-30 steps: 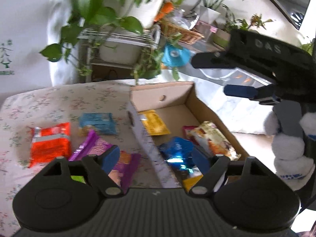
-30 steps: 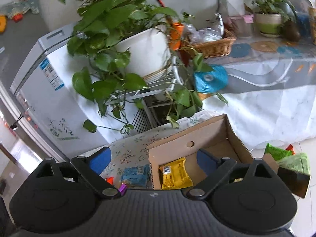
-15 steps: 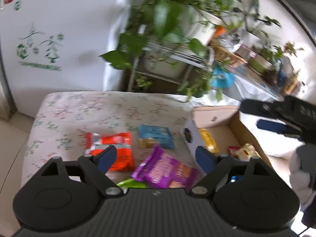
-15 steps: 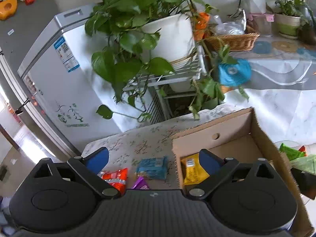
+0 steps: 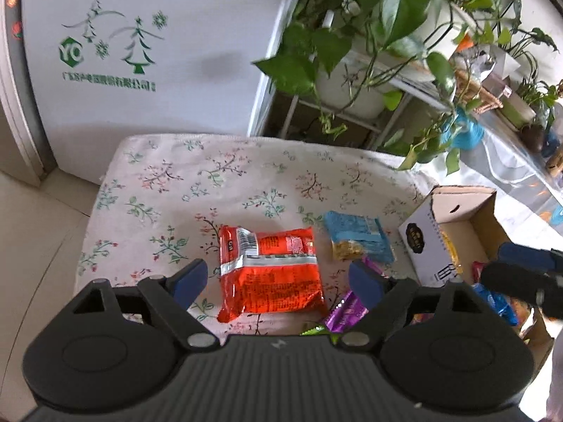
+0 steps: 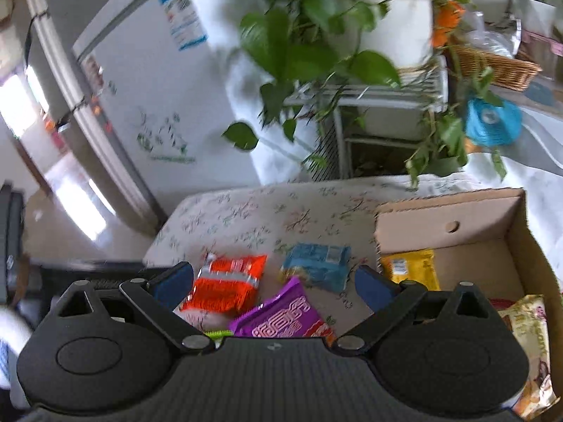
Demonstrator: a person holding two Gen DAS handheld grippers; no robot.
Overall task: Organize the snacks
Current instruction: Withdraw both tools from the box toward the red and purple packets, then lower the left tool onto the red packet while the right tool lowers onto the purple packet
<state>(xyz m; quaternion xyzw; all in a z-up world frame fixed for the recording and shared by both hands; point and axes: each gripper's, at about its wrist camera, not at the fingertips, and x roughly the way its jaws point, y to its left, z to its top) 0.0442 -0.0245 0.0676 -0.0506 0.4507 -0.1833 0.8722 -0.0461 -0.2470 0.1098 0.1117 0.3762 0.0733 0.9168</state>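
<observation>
An orange snack pack (image 5: pixel 271 270) lies on the floral table, between my open, empty left gripper's (image 5: pixel 278 281) fingertips and below them. A blue pack (image 5: pixel 357 237) and a purple pack (image 5: pixel 346 311) lie to its right. The cardboard box (image 5: pixel 418 242) stands at the table's right end and holds a yellow pack (image 6: pixel 410 269) and other packs. My right gripper (image 6: pixel 274 286) is open and empty, above the purple pack (image 6: pixel 281 318), with the orange pack (image 6: pixel 225 283), blue pack (image 6: pixel 316 263) and box (image 6: pixel 440 218) ahead. Its fingers (image 5: pixel 520 269) show over the box in the left wrist view.
A green wrapper edge (image 6: pixel 218 333) peeks out beside the purple pack. A white fridge (image 5: pixel 140 52) stands behind the table. A rack with potted plants (image 5: pixel 362 81) stands at the back right. A cloth-covered bench with a basket (image 6: pixel 492 66) lies farther right.
My left gripper has swung left from over the box to above the orange pack. My right gripper has turned left and down, so the loose packs now show.
</observation>
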